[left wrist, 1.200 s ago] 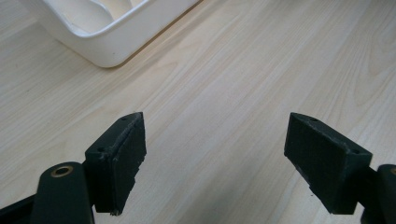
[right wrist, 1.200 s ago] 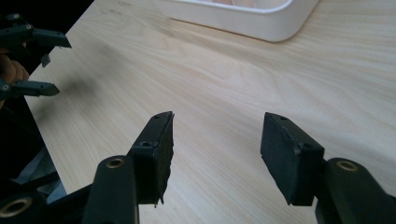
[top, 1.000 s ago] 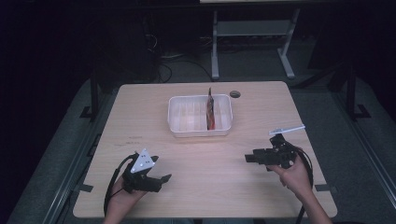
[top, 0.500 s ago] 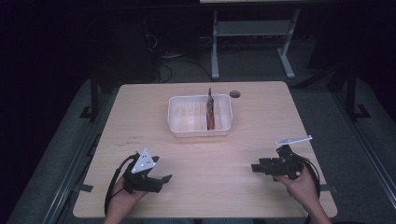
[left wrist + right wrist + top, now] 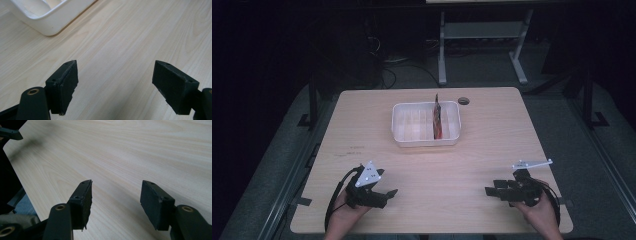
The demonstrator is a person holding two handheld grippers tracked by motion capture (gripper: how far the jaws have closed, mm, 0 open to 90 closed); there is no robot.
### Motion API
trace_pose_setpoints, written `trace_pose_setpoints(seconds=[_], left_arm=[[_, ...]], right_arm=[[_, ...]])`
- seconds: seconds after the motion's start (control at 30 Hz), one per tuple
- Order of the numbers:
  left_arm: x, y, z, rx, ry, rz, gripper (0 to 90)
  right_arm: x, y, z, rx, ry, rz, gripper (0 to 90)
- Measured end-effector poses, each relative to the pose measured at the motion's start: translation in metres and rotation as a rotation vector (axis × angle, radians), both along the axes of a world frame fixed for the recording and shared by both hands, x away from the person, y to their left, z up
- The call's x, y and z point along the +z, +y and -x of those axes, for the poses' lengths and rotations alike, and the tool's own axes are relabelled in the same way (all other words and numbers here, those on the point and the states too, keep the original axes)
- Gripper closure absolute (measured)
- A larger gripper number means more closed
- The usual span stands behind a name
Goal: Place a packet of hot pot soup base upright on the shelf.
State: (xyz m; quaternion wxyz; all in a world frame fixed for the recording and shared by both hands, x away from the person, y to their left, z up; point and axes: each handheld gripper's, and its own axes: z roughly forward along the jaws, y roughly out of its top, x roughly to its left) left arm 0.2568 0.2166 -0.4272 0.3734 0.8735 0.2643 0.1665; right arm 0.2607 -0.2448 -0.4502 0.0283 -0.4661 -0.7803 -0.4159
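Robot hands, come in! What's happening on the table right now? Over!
Left gripper open, empty, near table edge. Right gripper open, empty, low over the wood. White tray sits mid-table, untouched, a dark upright piece inside. Bare table between.

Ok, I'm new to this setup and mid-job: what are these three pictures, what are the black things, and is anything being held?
No robot here: a person holds a two-fingered gripper in each hand. The high view looks down on the wooden table; the left gripper and right gripper sit near its front edge. The other two pictures come from cameras riding on each gripper, looking along its black fingers. Both grippers are open and empty. Farther back on the table stands a white divided tray with a dark reddish item upright inside.
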Motion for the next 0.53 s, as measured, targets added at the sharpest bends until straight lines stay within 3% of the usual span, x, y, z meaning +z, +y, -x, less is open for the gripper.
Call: trace_pose_setpoints(seconds=[0.23, 0.53], left_arm=[[-0.0031, -0.0022, -0.0009, -0.026, 0.044, 0.048, 20.2], [-0.0028, -0.0041, 0.0005, -0.041, 0.045, 0.06, 20.2]], right_arm=[[-0.002, -0.0021, 0.0041, -0.012, -0.01, -0.034, 41.8], [-0.0056, -0.0063, 0.0024, -0.054, -0.023, -0.037, 41.8]])
